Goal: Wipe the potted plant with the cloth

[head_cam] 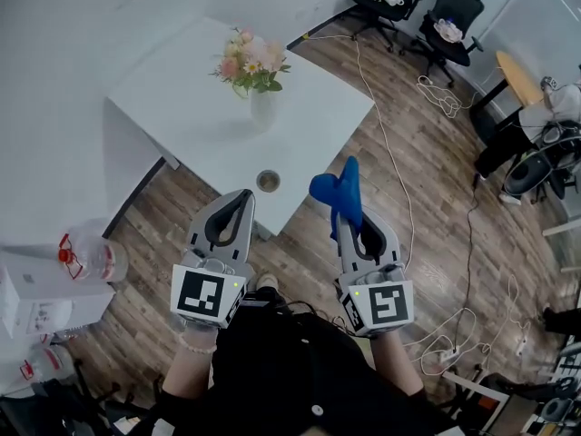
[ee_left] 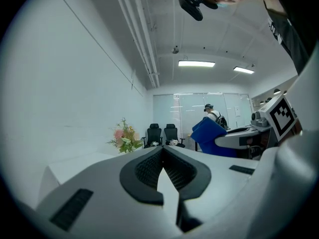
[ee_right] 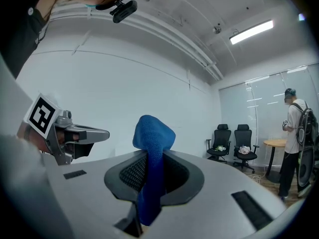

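1. The right claw (ee_right: pixel 152 156) is closed on a blue cloth (head_cam: pixel 338 189). The cloth is pinched in its lower part, and the free part stands up above the jaws and folds over.
2. The left claw (head_cam: pixel 242 200) is closed fully, with the 2 jaws touching, and nothing is between them.
3. The potted plant (head_cam: pixel 251 64) stands near the middle of the white tabletop (head_cam: pixel 318 107), well apart from both claws. Both claws point toward it from above the wooden floor (head_cam: pixel 427 180), off the near corner of the tabletop.
4. The plant has pink and pale flowers with green leaves in a narrow white pot (head_cam: pixel 261 109). I cannot tell whether the flowers are real.
5. I judge the cloth to be soft and limp, so it will bend around a leaf and not push hard on it.
6. The petals and leaves look thin and fragile, so the wiping should be light, along the leaf and not against it.
7. The pot looks light and smooth, and the bunch is wider than the pot, so it may tip or slide under a side push.
8. A good place to hold would be the body of the pot, below the leaves, with the empty left claw, while the cloth does the wiping.
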The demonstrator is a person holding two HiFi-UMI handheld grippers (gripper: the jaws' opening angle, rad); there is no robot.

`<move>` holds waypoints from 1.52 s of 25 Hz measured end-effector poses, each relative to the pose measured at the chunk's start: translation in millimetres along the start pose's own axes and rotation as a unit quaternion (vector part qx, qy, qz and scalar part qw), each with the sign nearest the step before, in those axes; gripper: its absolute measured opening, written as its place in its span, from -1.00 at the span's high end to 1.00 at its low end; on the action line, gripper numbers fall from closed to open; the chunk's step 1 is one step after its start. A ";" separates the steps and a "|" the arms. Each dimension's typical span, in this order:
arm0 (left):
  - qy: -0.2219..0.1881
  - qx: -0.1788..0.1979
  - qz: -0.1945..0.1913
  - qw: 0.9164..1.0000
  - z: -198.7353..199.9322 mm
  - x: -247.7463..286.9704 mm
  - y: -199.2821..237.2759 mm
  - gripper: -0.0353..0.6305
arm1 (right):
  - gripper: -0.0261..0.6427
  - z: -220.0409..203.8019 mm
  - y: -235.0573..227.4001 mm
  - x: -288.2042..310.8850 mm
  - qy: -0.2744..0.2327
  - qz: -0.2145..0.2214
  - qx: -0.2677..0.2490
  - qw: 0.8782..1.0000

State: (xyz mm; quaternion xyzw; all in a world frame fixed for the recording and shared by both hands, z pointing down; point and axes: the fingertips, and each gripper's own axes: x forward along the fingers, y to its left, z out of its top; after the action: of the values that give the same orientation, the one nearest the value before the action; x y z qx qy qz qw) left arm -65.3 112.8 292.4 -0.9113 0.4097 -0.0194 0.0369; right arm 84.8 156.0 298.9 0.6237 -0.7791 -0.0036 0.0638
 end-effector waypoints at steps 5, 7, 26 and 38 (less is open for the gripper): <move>-0.001 -0.002 0.001 1.000 -8.0 19.9 32.6 0.85 | 0.68 -0.8 -1.2 31.8 -0.002 -0.016 0.005 1.000; 0.000 -0.011 0.000 1.000 -10.5 26.5 40.5 0.85 | 0.68 -2.0 -4.8 38.3 0.000 -0.024 0.009 1.000; 0.029 -0.030 0.033 0.999 -41.9 68.2 86.0 0.85 | 0.68 -17.7 -13.9 90.5 0.023 -0.014 0.020 0.999; 0.032 -0.028 0.029 0.999 -49.2 119.3 95.1 0.84 | 0.68 -24.2 -45.1 138.6 0.038 0.016 0.037 0.998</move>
State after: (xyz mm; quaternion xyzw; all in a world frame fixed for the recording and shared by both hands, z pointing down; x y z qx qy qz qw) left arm -60.3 -41.9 334.1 -0.8985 0.4374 -0.0356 -0.0009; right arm 101.5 13.0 332.2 0.6131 -0.7853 0.0496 0.0699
